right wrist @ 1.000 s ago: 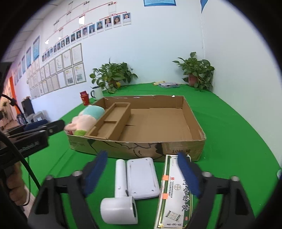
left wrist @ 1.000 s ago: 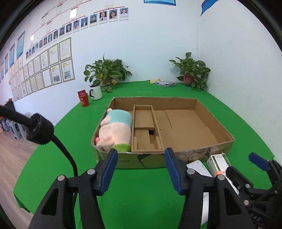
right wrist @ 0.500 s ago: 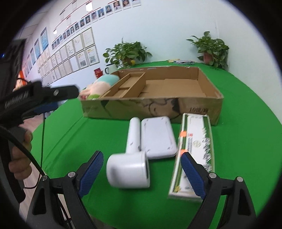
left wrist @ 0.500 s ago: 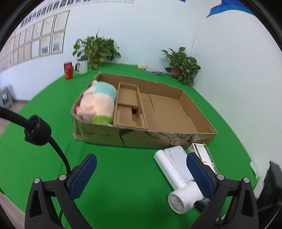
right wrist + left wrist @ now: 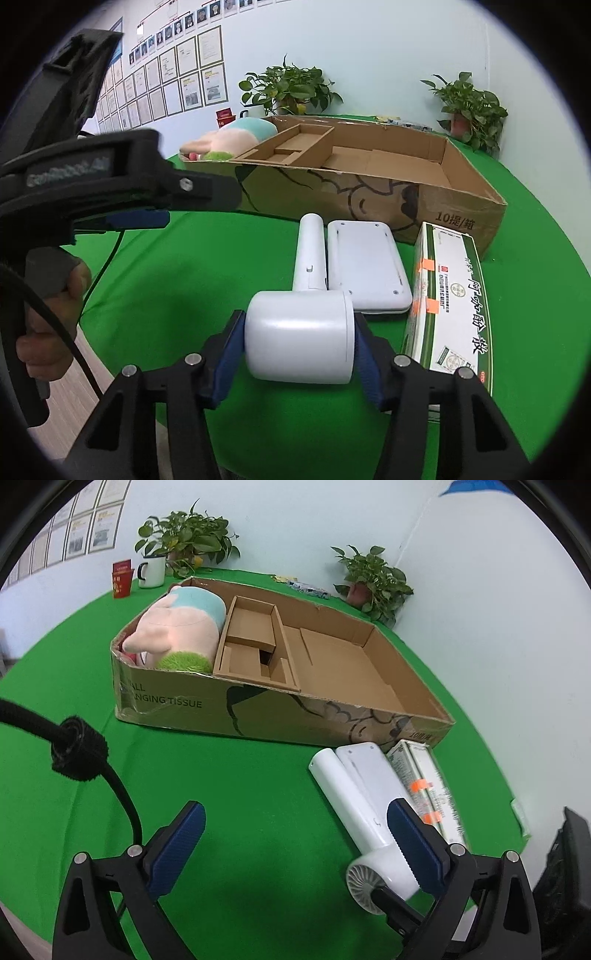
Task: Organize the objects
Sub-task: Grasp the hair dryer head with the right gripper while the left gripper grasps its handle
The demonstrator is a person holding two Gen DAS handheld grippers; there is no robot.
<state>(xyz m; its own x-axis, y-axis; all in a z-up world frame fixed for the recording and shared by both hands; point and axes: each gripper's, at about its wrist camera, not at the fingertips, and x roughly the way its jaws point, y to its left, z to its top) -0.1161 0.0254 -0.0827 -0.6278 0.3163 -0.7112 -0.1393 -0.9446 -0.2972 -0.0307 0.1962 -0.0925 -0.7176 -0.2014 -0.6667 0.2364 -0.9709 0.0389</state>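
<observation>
1. Done: plush toy lies in the cardboard box, at 10 o'clock.
2. Right gripper fingers clamp the hair dryer on the desk.
3. Left gripper fingers apart, empty.
4. Left: white case, medicine box.

The left tool's right finger covers part of the hair dryer, the cardboard box's near wall hides its floor in the right view, and the framed papers are too small to read.
</observation>
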